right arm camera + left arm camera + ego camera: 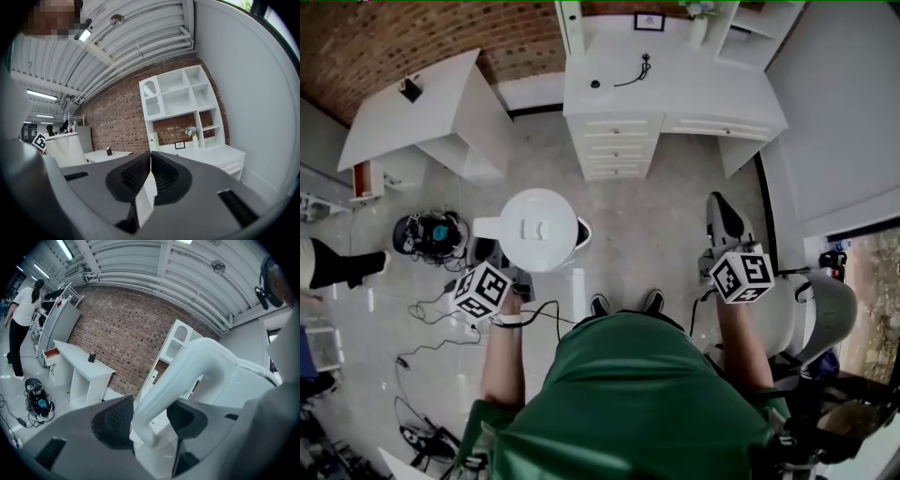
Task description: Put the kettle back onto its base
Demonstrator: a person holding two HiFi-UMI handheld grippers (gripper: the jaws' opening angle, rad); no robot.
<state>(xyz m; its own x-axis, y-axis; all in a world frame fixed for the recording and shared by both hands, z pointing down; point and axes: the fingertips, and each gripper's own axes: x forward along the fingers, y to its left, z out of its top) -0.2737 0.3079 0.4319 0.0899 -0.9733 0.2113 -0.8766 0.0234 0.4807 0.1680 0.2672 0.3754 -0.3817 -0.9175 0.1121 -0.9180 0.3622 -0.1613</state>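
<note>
While the left gripper [149, 420] had its jaws spread wide around the white handle [190, 365] of the kettle [539, 230], with the ribbed pads [117, 420] against the handle's lower end, the kettle hung in the air over the floor at about 11 o'clock from the person, well short of the white surface [694, 89] at 12 o'clock. The right gripper [150, 176], at about 1 o'clock, had its jaws closed together on nothing and gave the kettle no support. The main risk seemed to be the grip itself: the whole body hung off one smooth, curved handle to the side of the jaws, so it could pivot or slide between the pads if the hand swung or tipped on the way. Whether it held water could not be told, though any tilt might then spill from the spout. No view showed the base plainly, so the landing spot was uncertain; a kettle set down off-centre or at a slant would likely sit crooked or rock off. The dark cable [633, 75] lying on the surface could foul the set-down if the body came down on it. Loose cables [420, 353] on the floor at 9 o'clock lay apart from the feet but could catch a sideways step.
</note>
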